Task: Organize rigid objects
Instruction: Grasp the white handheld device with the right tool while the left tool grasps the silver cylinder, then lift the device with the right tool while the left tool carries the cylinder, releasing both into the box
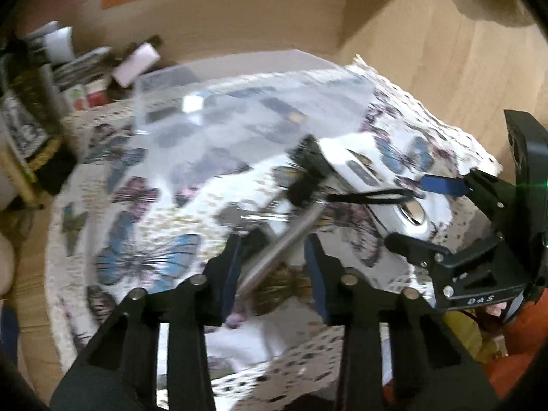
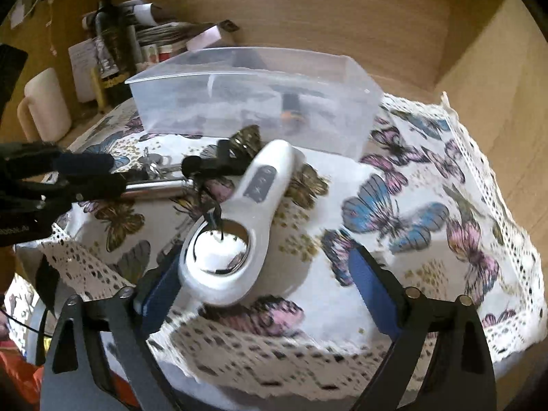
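Between the left claw [image 1: 274,260] pads sits a silver tube [image 1: 284,246], gripped, its long end pointing ahead toward the clear box [image 2: 257,99]. Right claw [image 2: 267,284] is spread wide around the white gadget [image 2: 233,236], not squeezing.
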`<state>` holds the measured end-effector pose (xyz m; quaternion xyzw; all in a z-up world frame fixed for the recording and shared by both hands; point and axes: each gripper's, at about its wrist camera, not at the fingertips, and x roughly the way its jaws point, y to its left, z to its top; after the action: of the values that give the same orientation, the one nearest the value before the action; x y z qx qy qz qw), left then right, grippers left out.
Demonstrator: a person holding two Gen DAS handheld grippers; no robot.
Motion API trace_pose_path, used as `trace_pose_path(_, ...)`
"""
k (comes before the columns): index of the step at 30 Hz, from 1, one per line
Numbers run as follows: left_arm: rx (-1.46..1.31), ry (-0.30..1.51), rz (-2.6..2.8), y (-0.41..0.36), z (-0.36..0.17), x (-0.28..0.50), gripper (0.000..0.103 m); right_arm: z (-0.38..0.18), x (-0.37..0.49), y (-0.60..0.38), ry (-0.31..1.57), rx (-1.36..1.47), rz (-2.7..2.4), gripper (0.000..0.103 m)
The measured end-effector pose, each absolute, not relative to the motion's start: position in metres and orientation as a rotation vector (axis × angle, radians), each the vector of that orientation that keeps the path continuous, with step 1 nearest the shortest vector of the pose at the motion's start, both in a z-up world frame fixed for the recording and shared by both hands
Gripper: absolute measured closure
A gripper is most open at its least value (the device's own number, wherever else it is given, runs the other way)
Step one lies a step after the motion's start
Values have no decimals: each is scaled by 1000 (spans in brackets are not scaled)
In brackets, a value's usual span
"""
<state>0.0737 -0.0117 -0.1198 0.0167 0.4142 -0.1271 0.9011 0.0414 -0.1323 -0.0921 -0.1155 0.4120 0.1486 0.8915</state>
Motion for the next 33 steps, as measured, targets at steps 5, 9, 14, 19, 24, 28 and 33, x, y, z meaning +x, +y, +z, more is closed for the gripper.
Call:
trace_pose_path(5, 54, 868, -306, -28, -123, 80, 70, -91, 39, -142, 844, -209, 313, 36)
trace_pose_path(9, 77, 871, -320, -36, -124, 85, 70, -95, 46, -142, 853, -167, 337, 52)
trace_pose_path(14, 135, 870, -314, -47, -126, 93, 70, -100, 50, -136, 837, -147, 338, 59)
trace_pose_path(19, 139, 946, -289, -42, -140, 112, 69, -101, 49, -138, 820, -133, 351, 64)
trace_pose_path(24, 125, 939, -311, -38, -141, 109, 73, -99, 44, -146, 795, -113, 336, 65)
trace_pose_path(28, 169, 923, -282, -45, -140, 101, 88, -91, 38, -151, 763, -109, 323, 65)
trace_pose_path(33, 128, 910, -269, -41, -136, 99, 88, -74, 32, -157, 706, -105, 310, 65)
